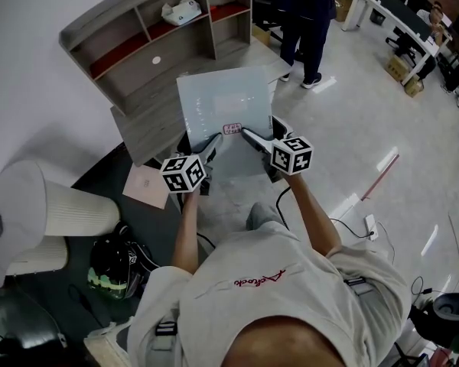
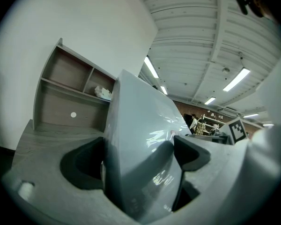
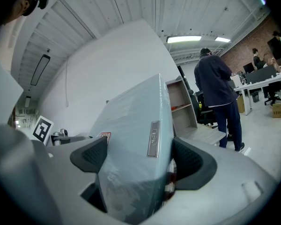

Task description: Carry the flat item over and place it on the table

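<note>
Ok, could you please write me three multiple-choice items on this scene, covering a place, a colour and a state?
1. Where is the flat item?
A. on the floor
B. held up by the left claw and right claw
C. on a shelf
2. What colour is it?
A. pale grey-blue
B. red
C. black
3. How is the left claw?
A. open, empty
B. out of view
C. shut on the flat item
Answers: B, both claws pinch its near edge; A, it looks pale grey-blue in every view; C, its jaws press on both faces.
</note>
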